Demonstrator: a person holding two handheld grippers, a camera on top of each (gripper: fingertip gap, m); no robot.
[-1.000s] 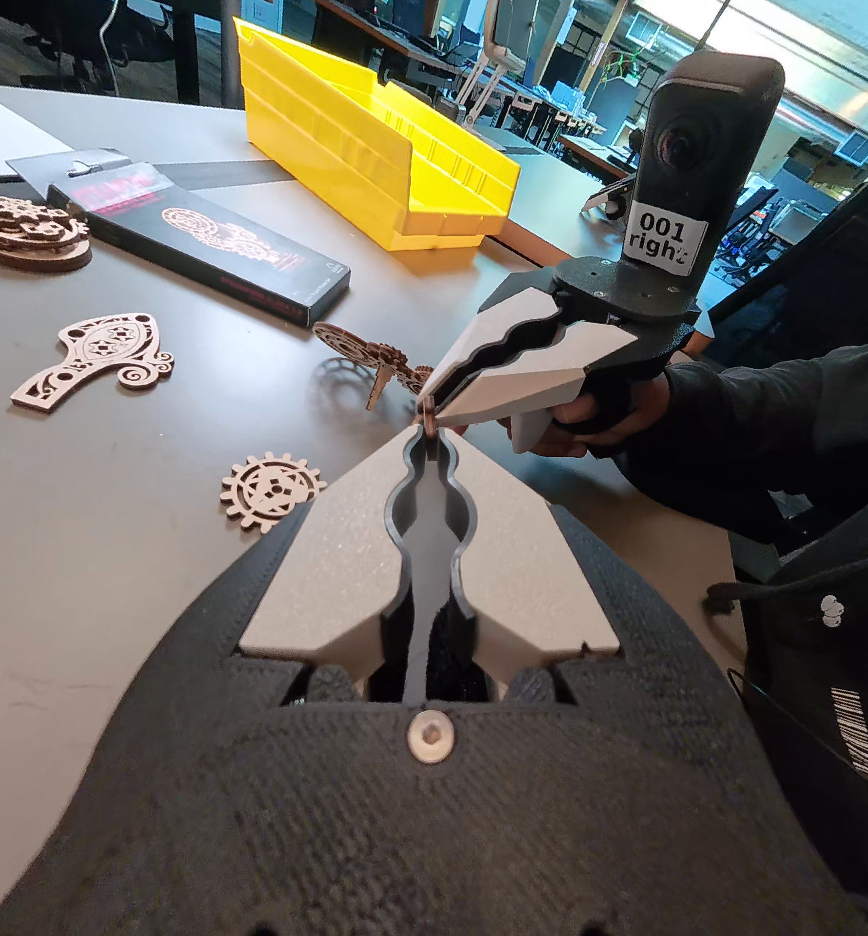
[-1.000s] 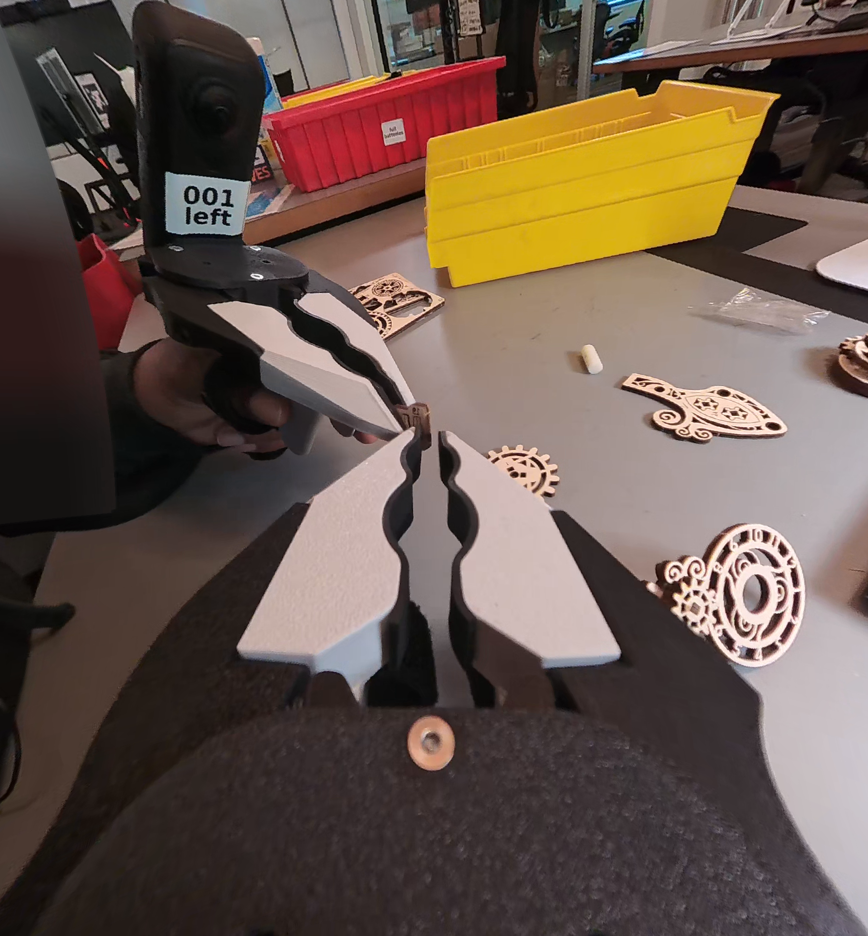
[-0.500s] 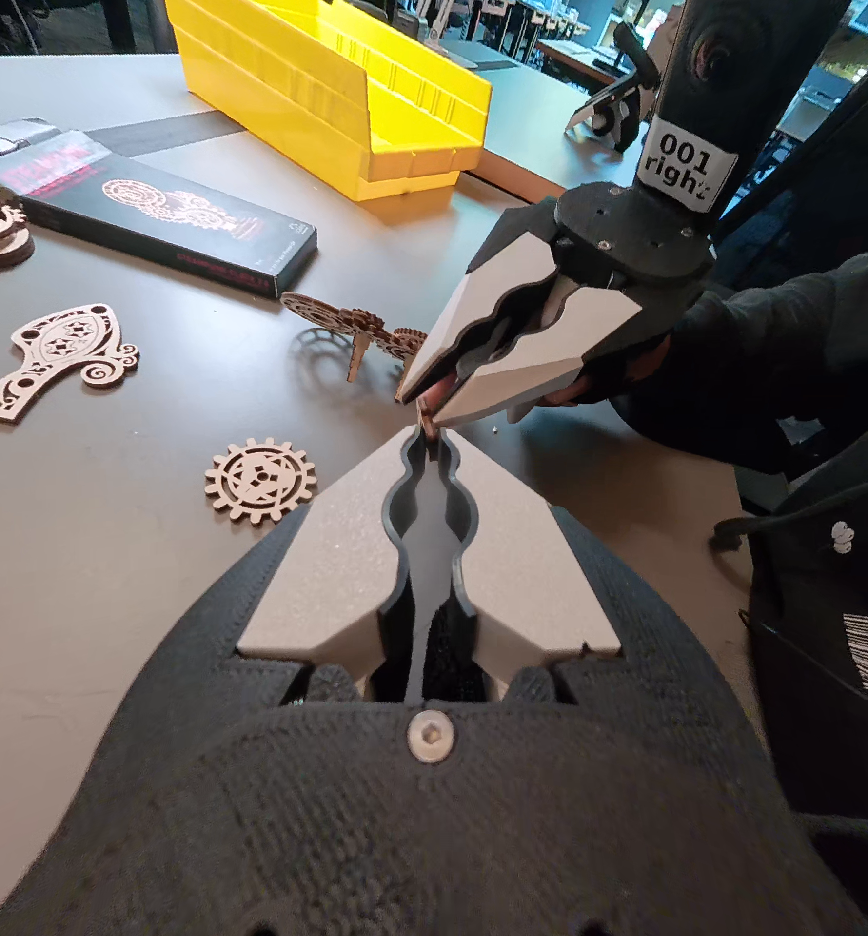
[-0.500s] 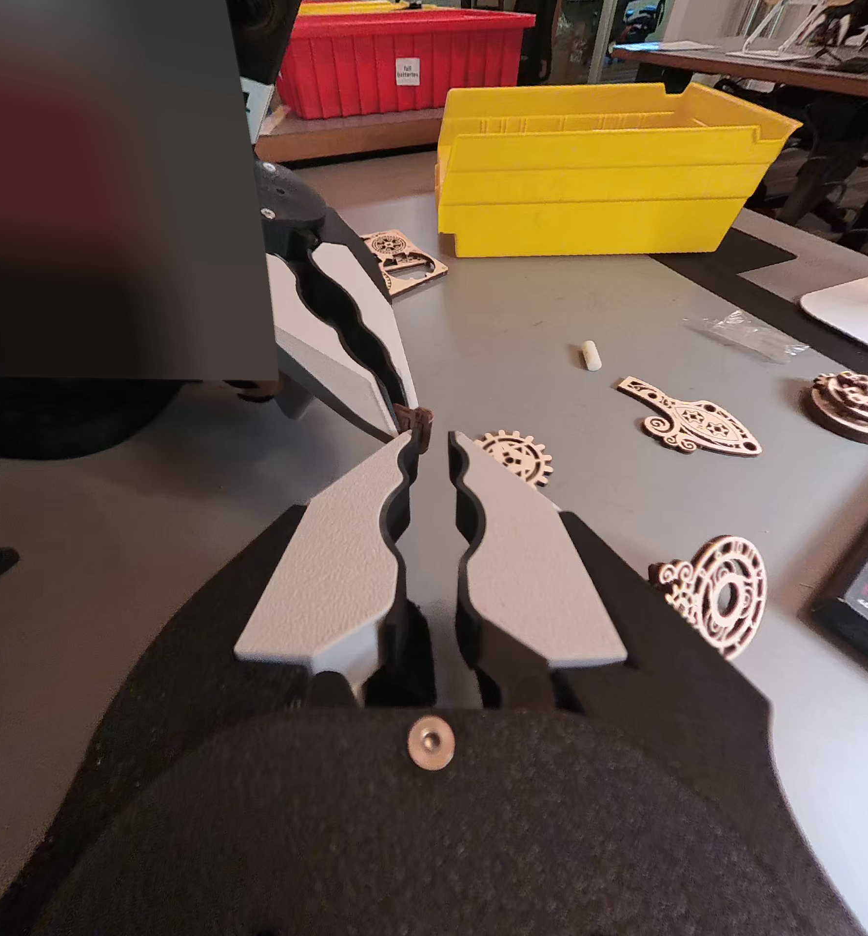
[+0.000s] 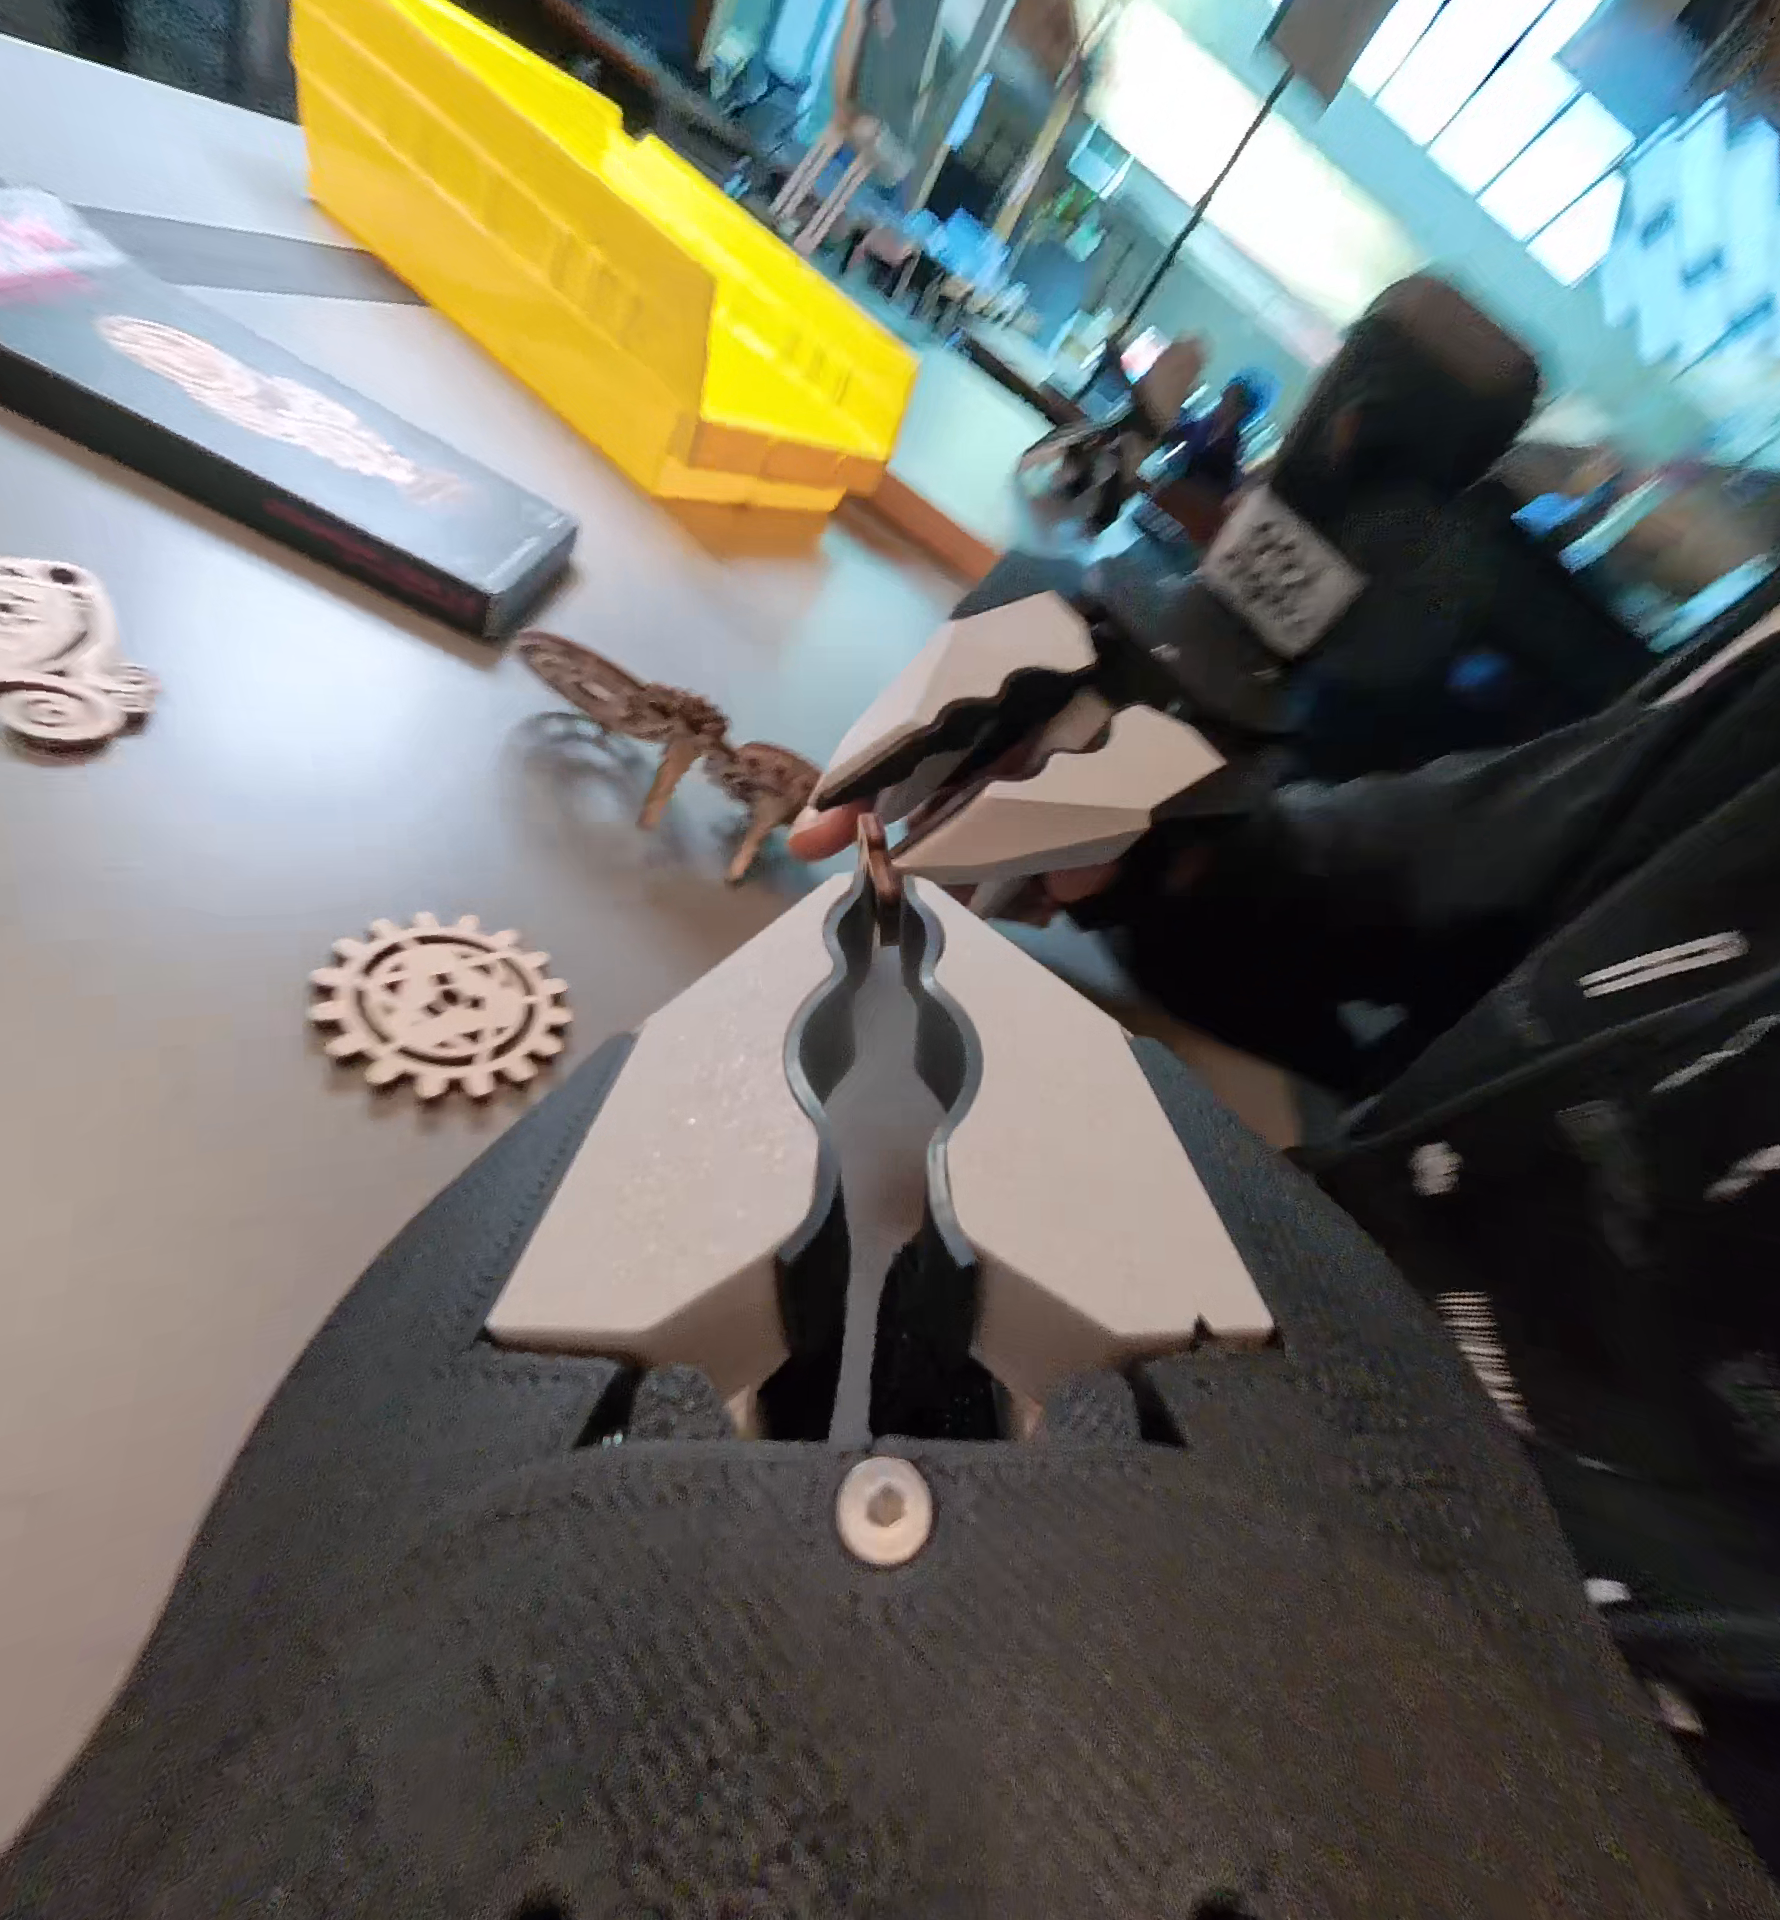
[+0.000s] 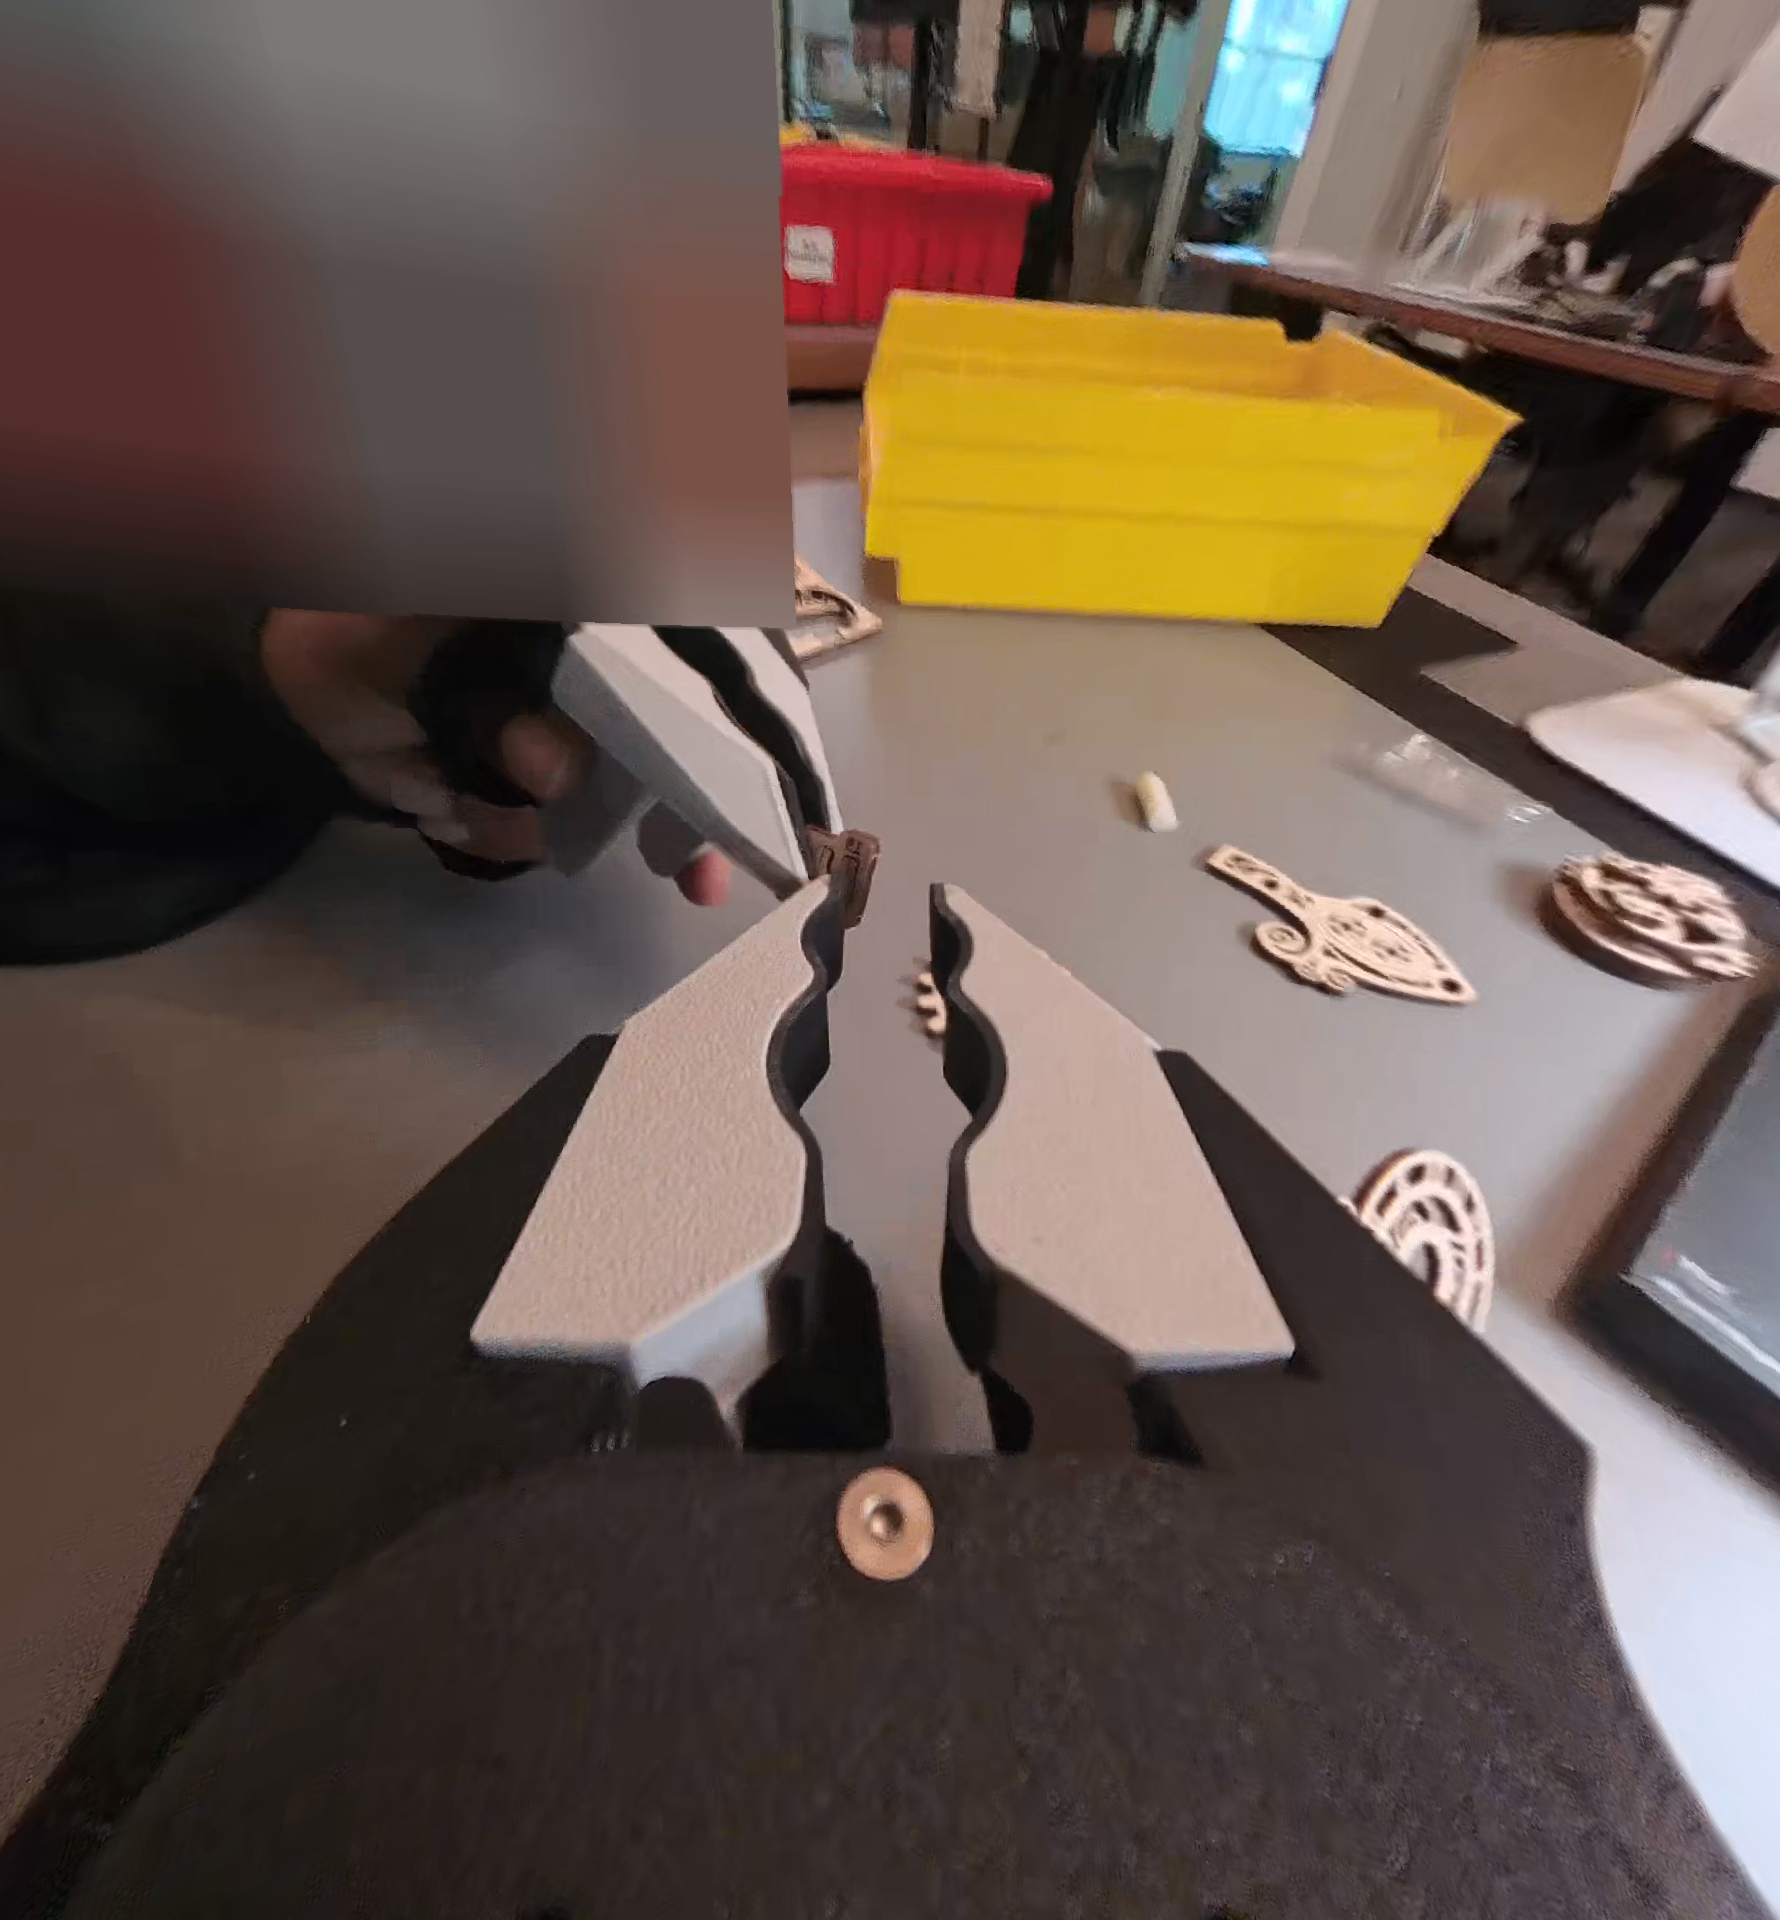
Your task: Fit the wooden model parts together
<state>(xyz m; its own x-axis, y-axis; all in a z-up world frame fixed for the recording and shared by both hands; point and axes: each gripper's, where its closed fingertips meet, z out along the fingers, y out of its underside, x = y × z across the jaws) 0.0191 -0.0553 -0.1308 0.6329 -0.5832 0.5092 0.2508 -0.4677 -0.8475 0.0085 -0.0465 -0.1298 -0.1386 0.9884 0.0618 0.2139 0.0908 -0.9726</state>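
Left wrist view: left gripper [image 5: 878, 894] clamped on small wooden piece [image 5: 873, 854], upright, tip-to-tip w/ right gripper [image 6: 881, 902], whose jaws are apart; piece sits at its left fingertip, gear [image 5: 439, 1006] flat on surface [image 5: 190, 1039] nearby

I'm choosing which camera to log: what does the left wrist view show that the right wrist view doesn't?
Only the left wrist view shows the whole gear and the left gripper shut on the small part. Only the right wrist view shows the red bin, the white peg and the round assembly. Both show the yellow bin, the black box and the right gripper, open.
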